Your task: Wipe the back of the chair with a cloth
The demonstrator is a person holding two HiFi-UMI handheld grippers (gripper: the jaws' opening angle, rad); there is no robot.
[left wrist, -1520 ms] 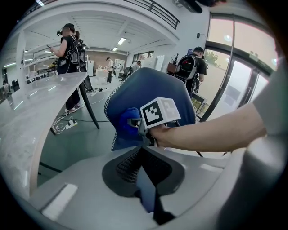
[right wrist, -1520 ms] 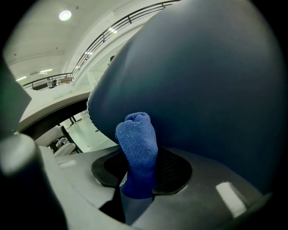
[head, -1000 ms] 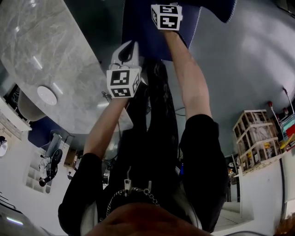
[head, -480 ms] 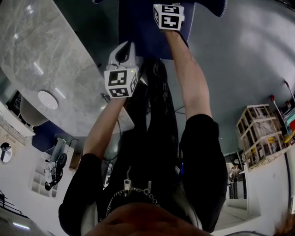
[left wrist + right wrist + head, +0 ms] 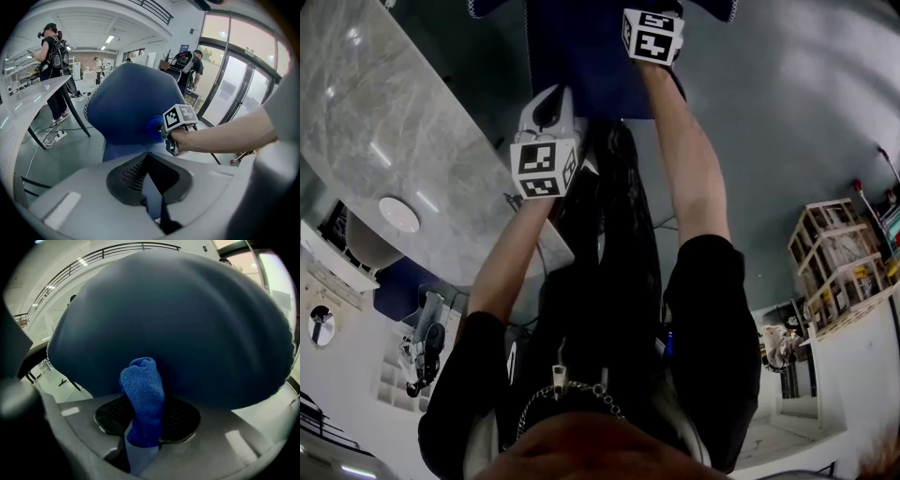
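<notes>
The chair back (image 5: 178, 324) is a dark blue padded shell and fills the right gripper view; it also shows in the left gripper view (image 5: 124, 101) and at the top of the head view (image 5: 581, 47). My right gripper (image 5: 140, 446) is shut on a folded blue cloth (image 5: 143, 394), whose top end rests against the lower middle of the chair back. From the left gripper view the cloth (image 5: 153, 129) touches the chair's right edge, just ahead of the right gripper (image 5: 164, 136). My left gripper (image 5: 157, 213) hangs back from the chair, jaws closed together and holding nothing.
A long marble-topped table (image 5: 384, 122) runs along the left, with its legs and a power strip (image 5: 58, 135) on the floor. People (image 5: 52, 51) stand in the background. A wooden crate rack (image 5: 839, 267) is at the right. Glass doors (image 5: 234, 89) lie beyond the chair.
The right gripper with the cloth has shifted slightly to the right along the chair back. The left gripper has hardly moved.
</notes>
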